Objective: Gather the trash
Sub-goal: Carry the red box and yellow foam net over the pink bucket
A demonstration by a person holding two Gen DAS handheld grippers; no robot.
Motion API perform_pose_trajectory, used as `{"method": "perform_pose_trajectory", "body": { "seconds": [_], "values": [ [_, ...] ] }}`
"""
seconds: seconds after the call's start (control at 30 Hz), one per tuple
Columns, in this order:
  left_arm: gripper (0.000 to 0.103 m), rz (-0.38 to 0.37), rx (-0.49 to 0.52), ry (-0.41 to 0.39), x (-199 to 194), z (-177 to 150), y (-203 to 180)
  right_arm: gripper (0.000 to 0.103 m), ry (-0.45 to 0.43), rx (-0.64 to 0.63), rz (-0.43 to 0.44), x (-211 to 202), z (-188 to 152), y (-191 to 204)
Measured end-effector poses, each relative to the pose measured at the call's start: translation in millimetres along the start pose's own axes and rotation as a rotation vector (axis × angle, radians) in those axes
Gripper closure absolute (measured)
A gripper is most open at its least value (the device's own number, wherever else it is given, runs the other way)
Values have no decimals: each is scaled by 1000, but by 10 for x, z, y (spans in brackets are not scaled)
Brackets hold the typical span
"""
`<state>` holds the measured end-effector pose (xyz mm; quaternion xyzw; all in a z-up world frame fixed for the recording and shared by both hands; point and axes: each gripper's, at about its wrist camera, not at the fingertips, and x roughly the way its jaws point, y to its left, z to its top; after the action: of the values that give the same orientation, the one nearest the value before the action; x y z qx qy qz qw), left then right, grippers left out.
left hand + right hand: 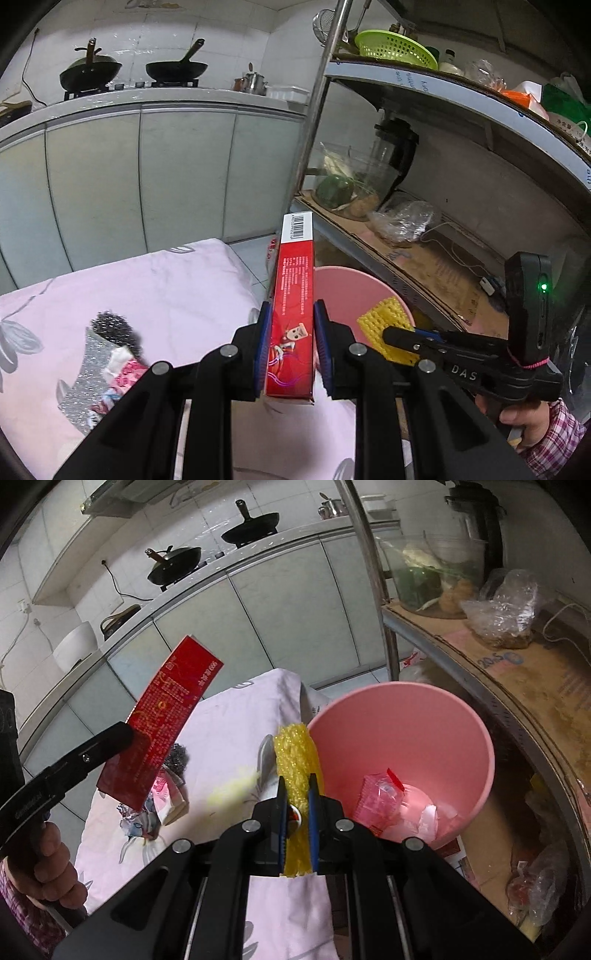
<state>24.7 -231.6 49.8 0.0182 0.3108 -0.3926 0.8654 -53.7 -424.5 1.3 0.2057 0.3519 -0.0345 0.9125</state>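
Pink flowered cloth covers the desk (192,280), the biggest thing in view, and some rubbish is left on it: a silvery bubble-wrap piece (92,365) with crumpled printed wrappers (122,373) lying on top of it. In the right wrist view a ball of steel wool (177,757) also sits on the cloth beyond the red box.

Next in size is the pink bin (402,760), standing just off the desk's edge beside a metal shelf (517,686). Its bottom already holds a pink plastic packet (376,794) and bits of clear and white wrapping, so I judge that part of the collecting is done.

Two pieces are in transit. The left gripper (291,347) is clamped on a long red box (295,295), its blue pads pressing both long faces, with the box held above the desk's edge and short of the bin's rim. The right gripper (297,812) is squeezed tight on a yellow foam net (295,768), which sticks out past the fingertips and hangs just beside the near rim of the bin, not clearly over the opening.

What remains, as I judge it: drop both held pieces into the bin, then return for the rubbish on the cloth.
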Motion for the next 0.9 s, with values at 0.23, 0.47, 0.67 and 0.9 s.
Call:
{"method": "perform_pose_trajectory", "body": {
  "seconds": [0.23, 0.47, 0.67, 0.9],
  "values": [
    [81, -22, -27, 11, 68, -45, -36, 94, 2, 9, -10, 10, -23, -11],
    [81, -34, -48, 27, 154, -75, -52, 94, -8, 15, -35, -2, -56, 0],
    [81, -45, -42, 48, 302, -56, -140, 94, -18, 33, -76, 5, -38, -122],
    [81, -59, -11, 80, 549, 6, -328, 94, -12, 68, -133, 152, 17, -350]
  ]
}}
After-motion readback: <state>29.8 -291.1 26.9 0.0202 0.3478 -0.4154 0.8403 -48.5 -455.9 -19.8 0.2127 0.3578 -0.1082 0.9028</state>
